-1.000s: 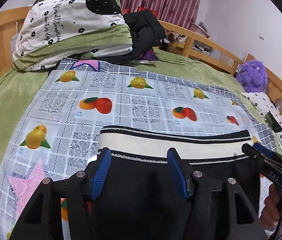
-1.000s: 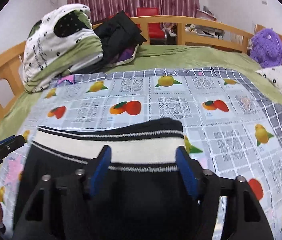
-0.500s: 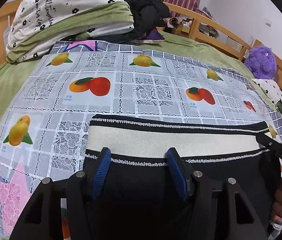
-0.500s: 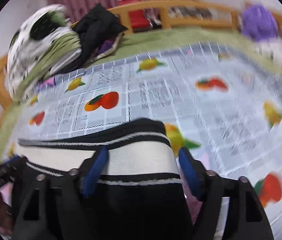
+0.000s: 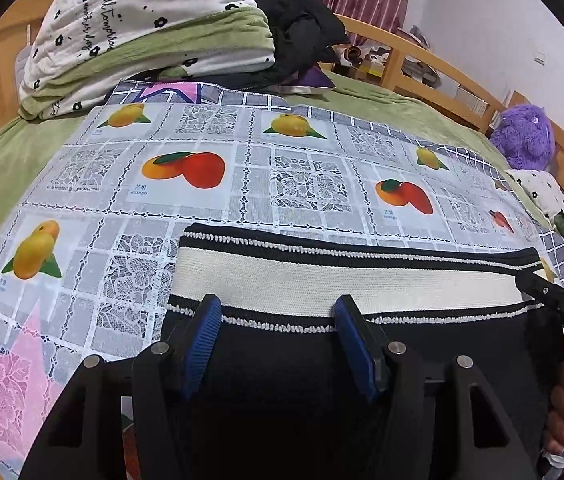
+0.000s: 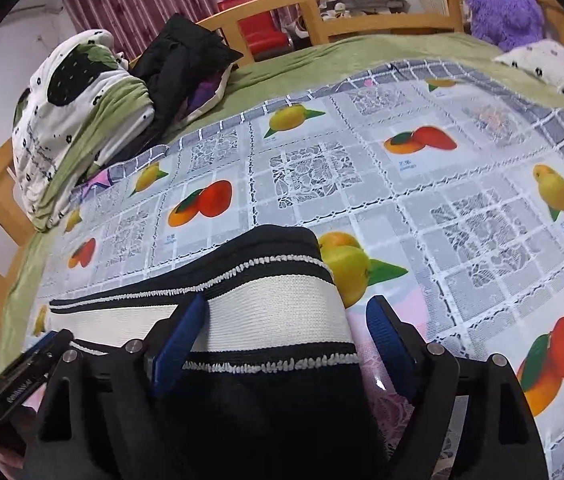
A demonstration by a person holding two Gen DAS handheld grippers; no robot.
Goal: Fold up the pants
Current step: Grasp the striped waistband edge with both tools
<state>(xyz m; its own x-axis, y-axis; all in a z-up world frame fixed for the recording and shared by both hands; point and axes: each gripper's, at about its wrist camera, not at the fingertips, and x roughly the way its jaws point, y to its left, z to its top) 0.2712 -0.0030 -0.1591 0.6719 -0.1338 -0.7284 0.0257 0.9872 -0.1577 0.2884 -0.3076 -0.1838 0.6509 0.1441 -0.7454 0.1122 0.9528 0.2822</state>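
Black pants (image 5: 301,380) with a cream, black-edged waistband (image 5: 321,280) lie on the fruit-print cloth (image 5: 301,184). My left gripper (image 5: 278,320) is open, its blue pads straddling the fabric just below the waistband near the left corner. My right gripper (image 6: 285,320) is open over the waistband's right end (image 6: 282,312), which bulges upward there. Each gripper's tip shows at the edge of the other view: the right gripper in the left wrist view (image 5: 553,300), the left gripper in the right wrist view (image 6: 30,368).
A folded green and white quilt (image 5: 142,36) and black clothes (image 5: 301,28) are piled at the bed's head. A purple plush toy (image 5: 525,136) and a spotted pillow (image 5: 553,208) sit at the right. Wooden bed rails (image 6: 321,12) run around the bed.
Both grippers have shifted slightly over the waistband. The right end of the waistband has bunched up and the right view has steadied after a fast swing.
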